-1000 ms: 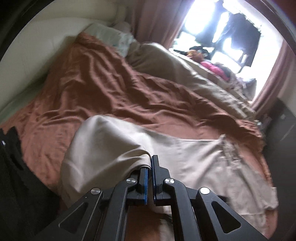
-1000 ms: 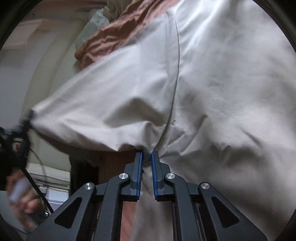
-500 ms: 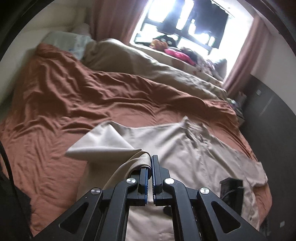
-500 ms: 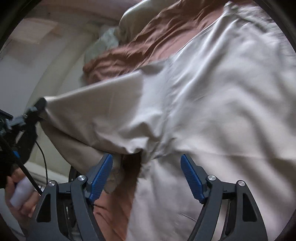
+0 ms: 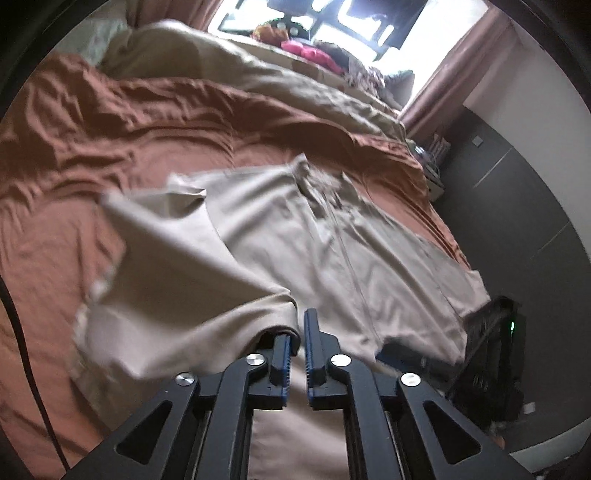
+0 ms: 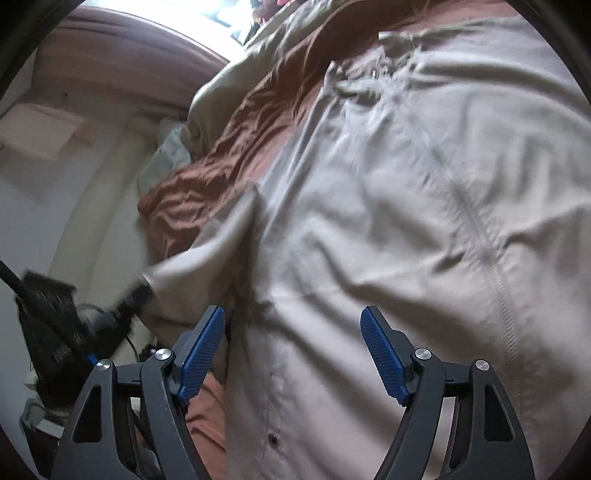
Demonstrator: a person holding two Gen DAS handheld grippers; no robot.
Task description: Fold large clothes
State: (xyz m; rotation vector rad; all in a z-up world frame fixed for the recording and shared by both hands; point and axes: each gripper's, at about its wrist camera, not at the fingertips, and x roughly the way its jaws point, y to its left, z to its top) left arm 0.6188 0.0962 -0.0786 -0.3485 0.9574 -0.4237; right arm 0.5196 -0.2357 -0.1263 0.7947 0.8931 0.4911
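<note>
Beige shirt (image 5: 280, 236) draping parting left claw (image 5: 298, 343)

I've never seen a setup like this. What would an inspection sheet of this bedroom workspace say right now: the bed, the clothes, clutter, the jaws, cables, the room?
Surface: bed under a wrinkled rust-brown sheet.
Job's things: beige shirt spread on it, one side lifted and partly folded over.
Clutter: tan duvet bunched along the far side; pink and mixed items by the window.
Grippers: left gripper, jaws have just been opening slightly, shirt fabric draped over one jaw; right gripper, jaws wide apart, nothing between them.
Cables: black cable at the left edge.
Surroundings: bright window, pinkish curtain, dark cabinet.
</note>
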